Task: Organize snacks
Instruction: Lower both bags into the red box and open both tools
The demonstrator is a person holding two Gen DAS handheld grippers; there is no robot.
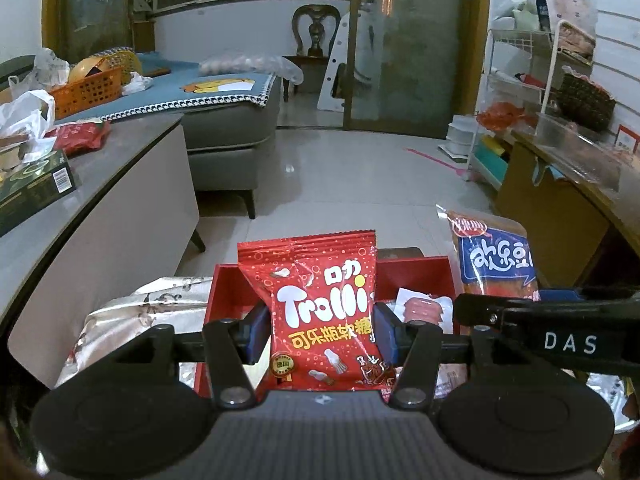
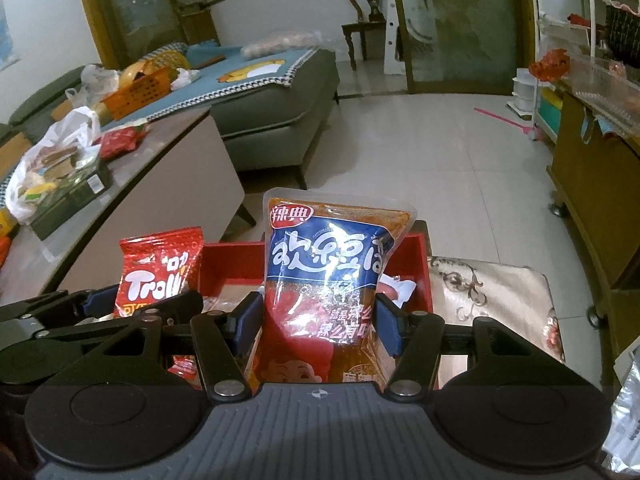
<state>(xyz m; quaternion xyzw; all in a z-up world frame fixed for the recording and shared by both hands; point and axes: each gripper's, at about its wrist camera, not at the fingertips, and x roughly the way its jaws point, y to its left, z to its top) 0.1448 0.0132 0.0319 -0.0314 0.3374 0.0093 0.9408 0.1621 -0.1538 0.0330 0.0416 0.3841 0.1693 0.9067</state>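
My left gripper [image 1: 322,330] is shut on a red Trolli gummy bag [image 1: 320,304], its blue pads pressing both sides; the bag stands upright above a red box [image 1: 228,280]. My right gripper [image 2: 318,326] is shut on an orange and blue bean-snack pouch [image 2: 328,264], also upright over the red box [image 2: 418,264]. In the left wrist view the pouch [image 1: 494,256] and the right gripper's black arm show at the right. In the right wrist view the Trolli bag [image 2: 158,268] shows at the left. A small pink-and-white sausage packet [image 1: 424,306] lies inside the box.
The box rests on a silver patterned cloth [image 2: 492,292]. A grey low table [image 1: 100,184] at the left carries a dark green carton [image 1: 36,188], a red packet [image 1: 80,136] and plastic bags. A grey sofa [image 1: 232,128] lies beyond, a wooden cabinet [image 2: 592,176] at the right, tiled floor between.
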